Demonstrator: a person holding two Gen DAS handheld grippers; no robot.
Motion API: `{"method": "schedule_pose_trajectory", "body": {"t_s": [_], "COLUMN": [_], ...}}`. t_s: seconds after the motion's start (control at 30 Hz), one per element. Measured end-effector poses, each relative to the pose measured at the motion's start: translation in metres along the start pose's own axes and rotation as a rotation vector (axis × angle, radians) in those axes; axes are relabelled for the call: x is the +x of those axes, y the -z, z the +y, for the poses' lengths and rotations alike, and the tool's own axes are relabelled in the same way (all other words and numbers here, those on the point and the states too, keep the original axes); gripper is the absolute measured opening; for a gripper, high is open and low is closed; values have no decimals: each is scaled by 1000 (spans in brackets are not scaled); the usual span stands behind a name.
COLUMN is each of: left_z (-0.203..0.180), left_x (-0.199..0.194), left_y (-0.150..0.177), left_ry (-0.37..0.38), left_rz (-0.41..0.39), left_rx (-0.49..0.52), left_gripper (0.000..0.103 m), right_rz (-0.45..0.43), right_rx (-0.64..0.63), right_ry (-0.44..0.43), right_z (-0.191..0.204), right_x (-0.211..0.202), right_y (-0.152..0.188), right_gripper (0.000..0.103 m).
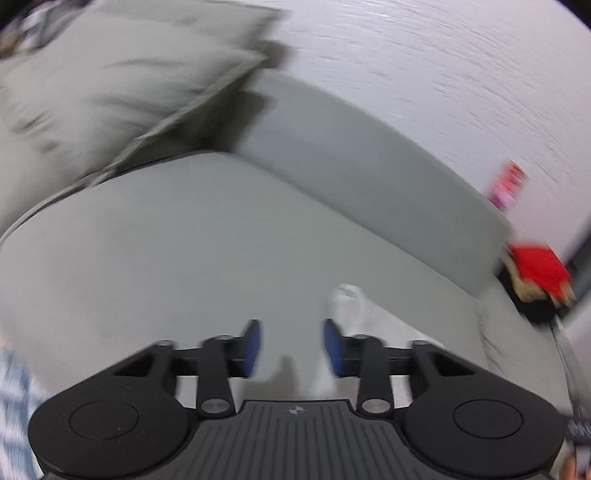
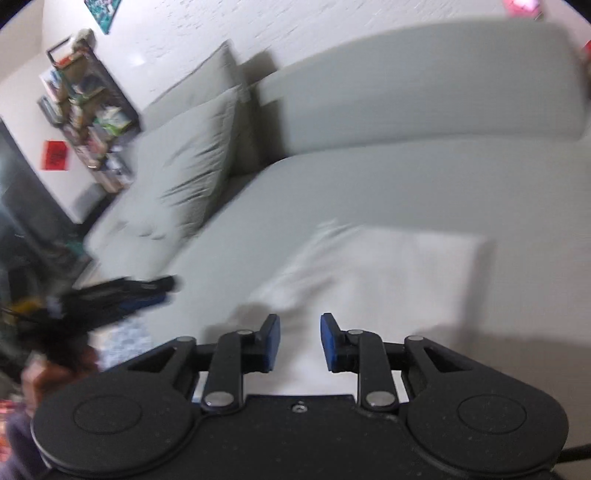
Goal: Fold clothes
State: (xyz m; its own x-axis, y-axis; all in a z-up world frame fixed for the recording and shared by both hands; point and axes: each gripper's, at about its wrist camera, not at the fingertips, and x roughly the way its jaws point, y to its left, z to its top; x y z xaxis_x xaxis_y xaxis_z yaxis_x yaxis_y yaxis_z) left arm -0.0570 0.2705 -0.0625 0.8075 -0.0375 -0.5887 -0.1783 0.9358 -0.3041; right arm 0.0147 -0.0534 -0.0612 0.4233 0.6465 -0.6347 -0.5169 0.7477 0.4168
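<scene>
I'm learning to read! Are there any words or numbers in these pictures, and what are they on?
No words can be read.
Red sign on the wall: dark marks, too blurred.
Shelf of books and boxes: too small and blurred.
Pink poster: blurred.
Teal picture: no letters legible.
Small round emblem on the left tool: a symbol, no letters.

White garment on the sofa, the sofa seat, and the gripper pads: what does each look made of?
White garment: thin woven or knit cloth, matte; it lies flat with soft wrinkles along one edge, though blur hides the weave.
Sofa seat: grey upholstery fabric, matte and smooth, without sheen.
Pads of the right gripper: blue, probably rubber or foam, dull-surfaced against black plastic arms.
</scene>
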Motion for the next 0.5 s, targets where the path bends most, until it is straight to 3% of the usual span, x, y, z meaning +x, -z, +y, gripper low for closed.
{"method": "schedule_pose_trajectory", "body": {"t_s": [0.1,0.17,0.2,0.3,0.33,0.43,0.5], "left_z": [-44,-71,-78,-63,-57,-42,-39], "left_x": [27,57,73,101,101,80,58], "left_y": [2,9,13,16,14,11,11], "left_ry": [36,-23,-86,-246,-258,-270,-254], "left_rz": [51,119,172,327,348,312,233], "left_rx": [215,353,400,333,298,222,183], "left_gripper": [14,18,19,17,17,16,16], "right_rz": [23,40,49,138,156,196,212], "right_rx": [-62,-130,-189,-296,-317,-344,-300], "right_ry": [43,75,96,146,148,137,110], "right_z": [-11,-13,-9,-5,-5,-4,-11], "right_x": [9,16,19,18,11,-16,-32], "right_y": [10,19,25,50,57,73,71], "right_gripper": [18,18,19,19,19,19,19]}}
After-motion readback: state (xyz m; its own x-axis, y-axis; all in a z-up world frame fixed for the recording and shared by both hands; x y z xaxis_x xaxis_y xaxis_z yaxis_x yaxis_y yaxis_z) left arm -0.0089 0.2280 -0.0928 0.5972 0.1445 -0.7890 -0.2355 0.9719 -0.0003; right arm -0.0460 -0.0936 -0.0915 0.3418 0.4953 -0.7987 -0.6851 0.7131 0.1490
